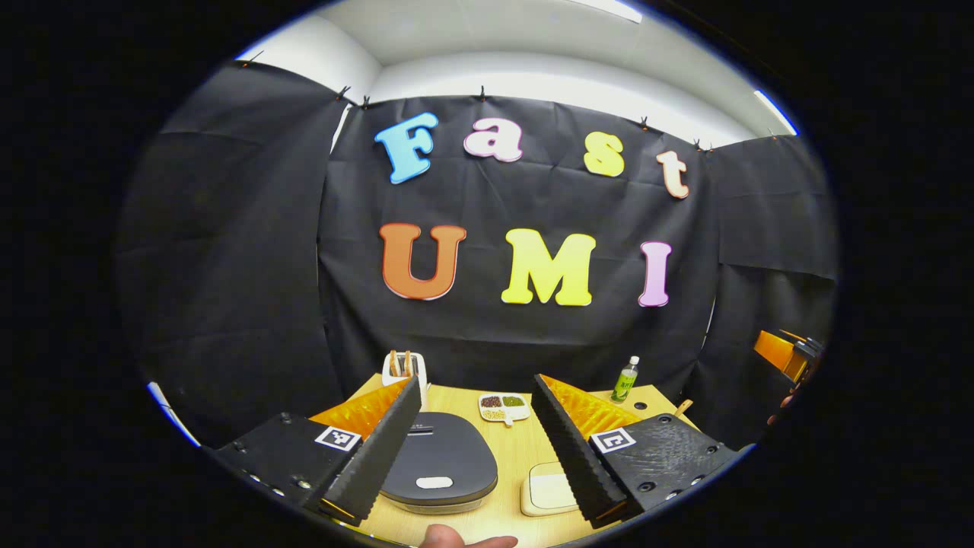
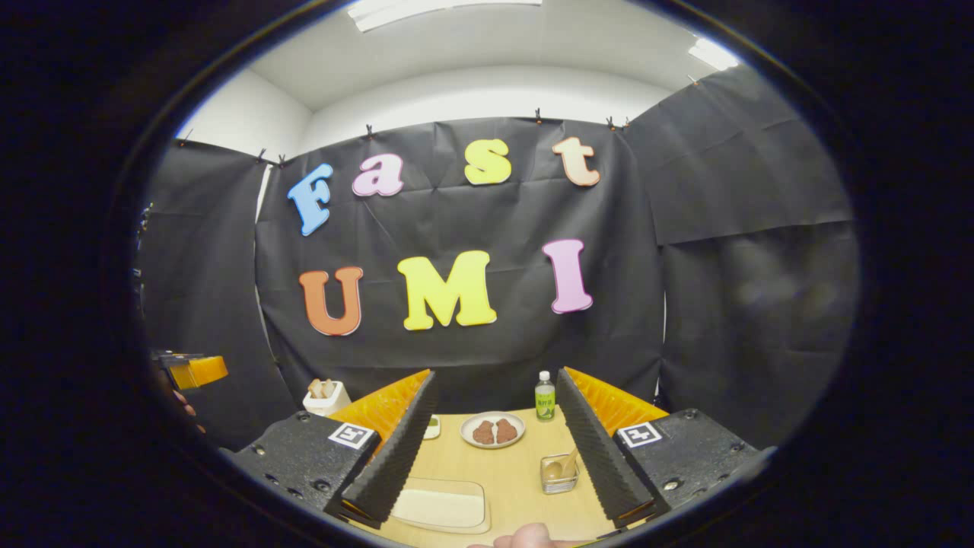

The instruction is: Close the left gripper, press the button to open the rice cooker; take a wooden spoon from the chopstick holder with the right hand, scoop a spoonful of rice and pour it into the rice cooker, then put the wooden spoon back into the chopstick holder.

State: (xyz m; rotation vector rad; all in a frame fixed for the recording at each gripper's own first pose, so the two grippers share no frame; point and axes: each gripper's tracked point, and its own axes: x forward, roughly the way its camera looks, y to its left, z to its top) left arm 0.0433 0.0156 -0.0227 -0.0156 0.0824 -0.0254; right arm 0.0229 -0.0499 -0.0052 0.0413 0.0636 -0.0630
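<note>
- Rice cooker (image 1: 439, 464): dark grey, lid down, sits on the wooden table (image 1: 511, 449); in the left gripper view it lies just ahead of the left gripper (image 1: 475, 449), partly behind that gripper's left finger.
- Left gripper: jaws spread wide, nothing between them, hanging above the table apart from the rice cooker.
- White tray (image 1: 549, 489): just right of the rice cooker; in the right gripper view the same tray (image 2: 443, 504) lies low between the fingers.
- Chopstick holder (image 2: 559, 472): clear, with a wooden spoon (image 2: 567, 463) leaning in it; well right of the rice cooker's side of the table, just inside the right finger of the right gripper (image 2: 494, 457).
- Right gripper: jaws spread apart, holding nothing, above the table.
- Round plate (image 2: 492, 430) with two brown pieces and a green bottle (image 2: 544, 397): beyond the chopstick holder, toward the wall.
- Divided white dish (image 1: 504, 406) and white toaster (image 1: 405, 369): behind the rice cooker.
</note>
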